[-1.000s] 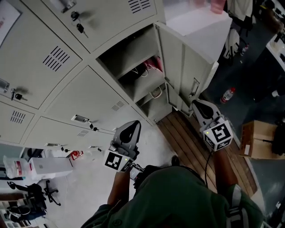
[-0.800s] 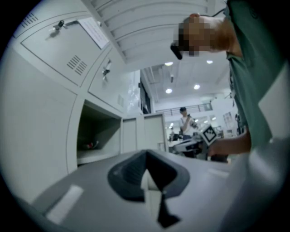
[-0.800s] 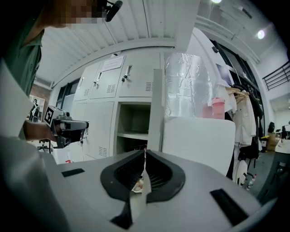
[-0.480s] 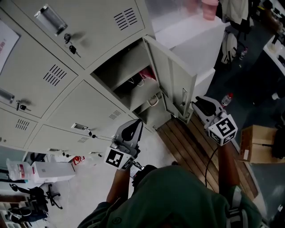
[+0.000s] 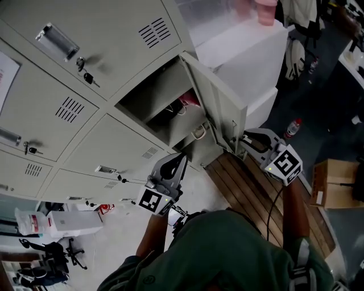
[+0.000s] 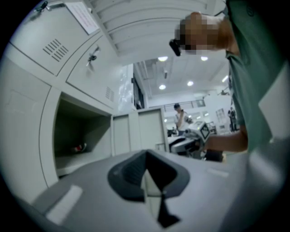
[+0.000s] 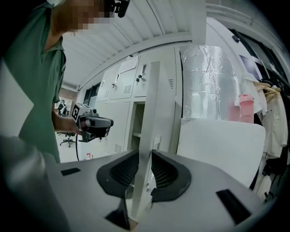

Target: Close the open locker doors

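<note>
One grey locker door stands open, hinged at the right of its compartment. Inside the compartment lie a shelf, a red item and a looped handle. My right gripper is at the door's lower free edge. In the right gripper view the door's edge stands between the jaws of the right gripper, which have just been opening; the pads do not clamp it. My left gripper hovers shut and empty below the compartment. The left gripper view shows the left gripper facing the compartment and door.
Closed lockers with keys fill the wall to the left. A white cabinet with a pink cup stands right behind the door. A wooden pallet, a bottle, a cardboard box and a white box lie on the floor.
My right gripper has moved in onto the door's free edge, and the edge now sits between its jaws. The left gripper has shifted a little toward the lockers. The head view has swung.
</note>
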Motion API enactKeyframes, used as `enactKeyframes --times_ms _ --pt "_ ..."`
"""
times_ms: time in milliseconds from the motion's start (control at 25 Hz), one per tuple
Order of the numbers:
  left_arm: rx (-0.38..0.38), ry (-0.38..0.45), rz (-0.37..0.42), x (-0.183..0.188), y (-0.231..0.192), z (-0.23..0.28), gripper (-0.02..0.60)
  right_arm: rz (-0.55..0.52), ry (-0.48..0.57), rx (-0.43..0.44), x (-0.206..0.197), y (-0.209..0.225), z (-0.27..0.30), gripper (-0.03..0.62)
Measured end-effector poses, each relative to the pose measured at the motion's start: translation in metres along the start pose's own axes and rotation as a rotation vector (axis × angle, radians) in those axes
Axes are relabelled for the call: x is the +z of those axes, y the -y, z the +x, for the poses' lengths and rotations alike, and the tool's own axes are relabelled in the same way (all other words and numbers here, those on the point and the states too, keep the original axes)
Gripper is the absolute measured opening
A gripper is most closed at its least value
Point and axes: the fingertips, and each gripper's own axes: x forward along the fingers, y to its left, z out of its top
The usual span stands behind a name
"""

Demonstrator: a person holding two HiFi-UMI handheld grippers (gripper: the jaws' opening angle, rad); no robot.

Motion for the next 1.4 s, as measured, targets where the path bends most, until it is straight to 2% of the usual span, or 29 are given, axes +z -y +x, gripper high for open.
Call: enactKeyframes --times_ms 520,800,1040,1200,1400 --pt "-0.024 0.037 -0.017 -0.012 -0.041 -0.015 0.003 -0.005 0.020 -0.022 0.016 -0.045 0.033 0.080" --pt "0.001 0.039 -0.031 -0.025 -0.059 -0.034 0.003 -0.020 0.015 0.032 0.026 -0.075 0.065 0.067" --pt "0.067 0.020 -0.086 -0.033 -0.065 -0.057 0.003 0.009 -0.001 0.095 0.032 -0.098 0.091 0.060" --pt "0.088 -0.001 -0.073 -0.036 -0.078 -0.066 0.003 0.041 -0.003 0.107 0.039 -0.100 0.109 0.058" --pt "0.113 0.031 -0.057 -0.035 -0.094 -0.083 0.003 0.015 0.000 0.123 0.045 -0.111 0.139 0.058"
